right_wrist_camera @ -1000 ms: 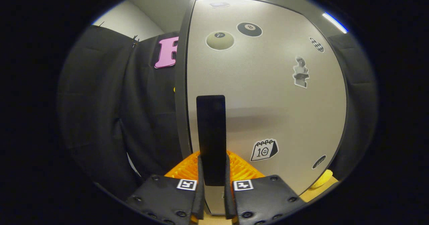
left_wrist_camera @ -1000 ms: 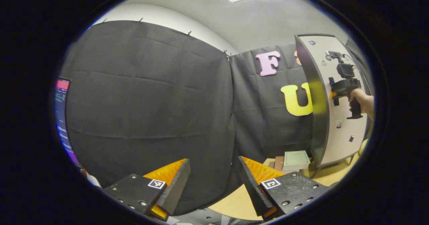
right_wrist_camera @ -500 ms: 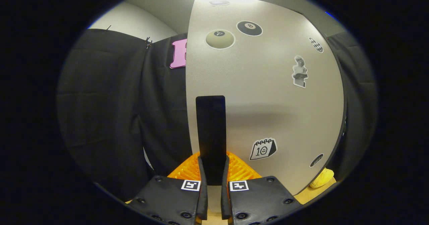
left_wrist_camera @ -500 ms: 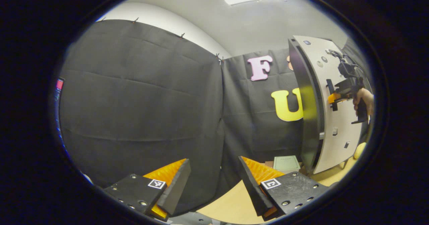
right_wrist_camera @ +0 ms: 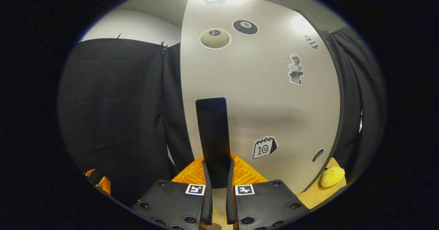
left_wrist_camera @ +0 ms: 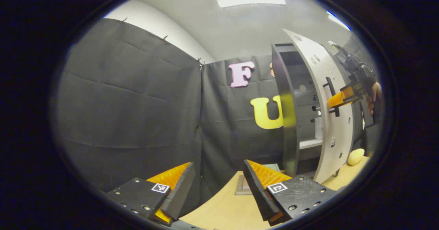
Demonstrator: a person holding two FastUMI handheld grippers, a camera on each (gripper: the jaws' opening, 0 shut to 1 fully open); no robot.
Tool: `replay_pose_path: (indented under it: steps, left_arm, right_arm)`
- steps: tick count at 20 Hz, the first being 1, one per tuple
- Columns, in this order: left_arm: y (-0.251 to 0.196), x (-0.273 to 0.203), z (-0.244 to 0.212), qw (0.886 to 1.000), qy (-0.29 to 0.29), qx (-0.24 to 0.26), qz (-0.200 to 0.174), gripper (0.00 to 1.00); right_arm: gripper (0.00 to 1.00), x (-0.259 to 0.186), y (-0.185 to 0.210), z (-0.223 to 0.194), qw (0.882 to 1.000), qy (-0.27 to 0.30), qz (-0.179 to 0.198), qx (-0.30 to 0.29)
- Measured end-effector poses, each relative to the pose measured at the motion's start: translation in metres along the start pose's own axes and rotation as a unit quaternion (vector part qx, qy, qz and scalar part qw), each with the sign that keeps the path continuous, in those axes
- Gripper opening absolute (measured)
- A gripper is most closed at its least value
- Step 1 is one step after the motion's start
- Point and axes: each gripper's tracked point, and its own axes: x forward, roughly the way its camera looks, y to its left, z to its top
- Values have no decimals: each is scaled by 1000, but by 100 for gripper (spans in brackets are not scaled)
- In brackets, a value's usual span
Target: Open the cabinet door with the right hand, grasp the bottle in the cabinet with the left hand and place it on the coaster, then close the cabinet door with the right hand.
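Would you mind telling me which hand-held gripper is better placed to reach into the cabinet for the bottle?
Left. The left hand-held gripper is open and free, while the right hand-held gripper is clamped on the door handle.

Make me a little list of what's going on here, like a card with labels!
door: partly open, inside of cabinet shows
door front: stickers on it
handle: gripped by right gripper, both fingers press its sides
left gripper: open, holds nothing, above table
bottle: a pale shape on the shelf, too blurred to be sure
coaster: on table, by left gripper's finger
yellow lump: on table past the door
step: opening the door
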Motion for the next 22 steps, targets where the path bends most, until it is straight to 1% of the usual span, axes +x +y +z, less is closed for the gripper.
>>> replay_pose_path:
  steps: [2, 4, 6, 13, 17, 22]
  left_arm:
    - [-15, 3, 5, 1000, -6, 7, -10, 88]
    - [-39, 5, 8, 1000, -7, 1, -23, 85]
    - [-68, 6, 8, 999, -3, -6, -39, 86]
    - [-160, -7, 26, 996, -7, -1, -86, 85]
    - [-210, -12, 32, 994, -7, -16, -112, 86]
    - [-267, -24, 42, 989, -11, -21, -143, 86]
  right_arm:
    - [16, -3, -2, 0, 1000, -1, 19, 5]
    - [17, -6, -4, -1, 999, 1, 36, 15]
    - [17, -9, -7, -2, 999, 3, 51, 17]
    - [17, -25, -20, -2, 996, 7, 84, 21]
    - [17, -36, -30, -1, 996, 3, 85, 20]
    - [17, -51, -47, -2, 997, -4, 71, 12]
